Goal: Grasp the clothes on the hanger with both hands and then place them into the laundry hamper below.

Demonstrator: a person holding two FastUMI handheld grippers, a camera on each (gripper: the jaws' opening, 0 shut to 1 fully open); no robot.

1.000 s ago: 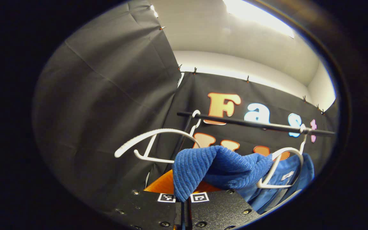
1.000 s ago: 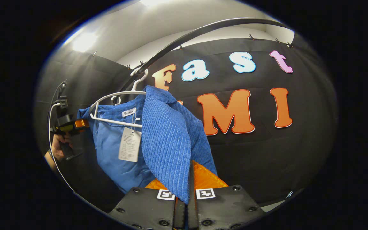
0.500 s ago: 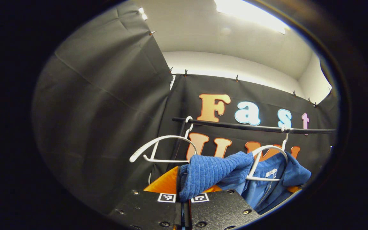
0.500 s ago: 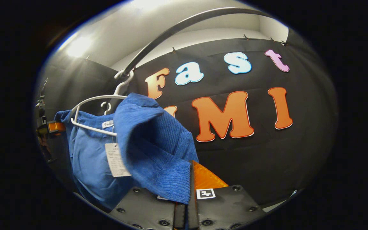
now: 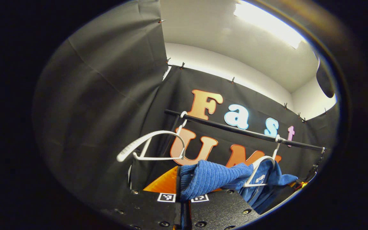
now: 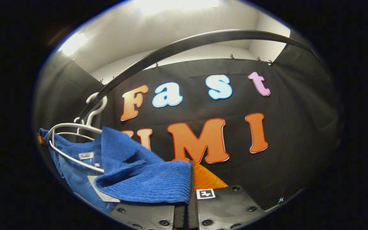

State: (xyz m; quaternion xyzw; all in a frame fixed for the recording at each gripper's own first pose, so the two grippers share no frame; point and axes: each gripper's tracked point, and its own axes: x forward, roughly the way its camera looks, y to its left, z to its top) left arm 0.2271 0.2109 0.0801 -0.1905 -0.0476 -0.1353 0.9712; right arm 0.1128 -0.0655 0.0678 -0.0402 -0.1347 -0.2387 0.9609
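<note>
Left gripper view: both tongs [image 5: 184,199] [image 6: 188,199] pinch the blue garment [image 5: 212,179], its lower part cut off.

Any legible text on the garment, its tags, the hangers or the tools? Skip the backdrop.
Neck label of the blue garment: script print, too small and blurred to read.
Paper hang tag below it: print too blurred to read.
Square markers on the left tool and the right tool: coded patterns, no letters or numbers.
White hanger: no marking visible.
Nothing here can be quoted.
</note>
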